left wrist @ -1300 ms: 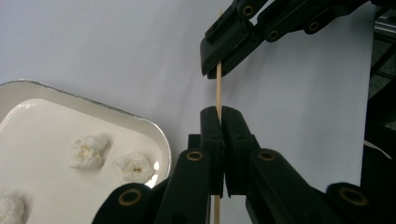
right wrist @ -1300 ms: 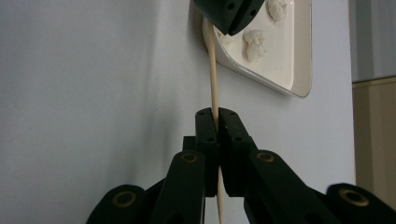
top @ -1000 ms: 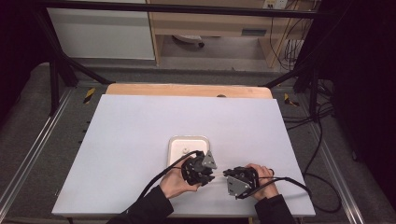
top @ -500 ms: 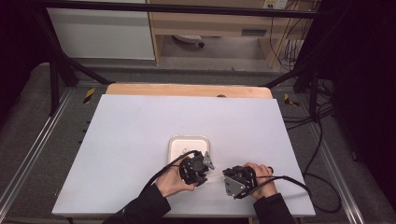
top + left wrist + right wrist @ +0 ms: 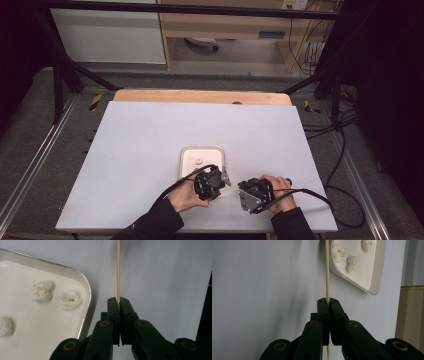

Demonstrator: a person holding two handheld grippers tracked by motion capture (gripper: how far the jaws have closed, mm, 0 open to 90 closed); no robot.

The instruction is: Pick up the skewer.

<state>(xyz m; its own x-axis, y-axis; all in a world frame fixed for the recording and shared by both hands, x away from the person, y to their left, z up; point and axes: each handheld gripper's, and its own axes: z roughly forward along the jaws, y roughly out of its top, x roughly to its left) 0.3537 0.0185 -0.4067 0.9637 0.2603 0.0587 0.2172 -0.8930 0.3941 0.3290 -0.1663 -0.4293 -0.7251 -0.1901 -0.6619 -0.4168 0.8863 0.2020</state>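
Currently, notes from the near edge of the counter:

Left tongs: clamped tight on a thin wooden skewer, which runs straight up out of the grip and off the top of the left gripper view.

Right tongs: also closed on the skewer; a short length of stick shows below the jaws as well, so the grip sits partway along it, not at an end.

Skewer position: spans between the two tongs, held just above the counter, near and slightly right of the tray.

Why two grips: judged, holding both ends keeps the thin stick straight and steady for aiming at a piece.

Tray: white, shallow, metal-rimmed, near the middle of the counter; its near edge lies just beside the left tongs.

Popcorn: several white pieces loose in the tray, none on the skewer where it shows.

Stage: judged early, the skewer is bare and nothing is threaded.

Hands: right hand grips its tool low at the near right.
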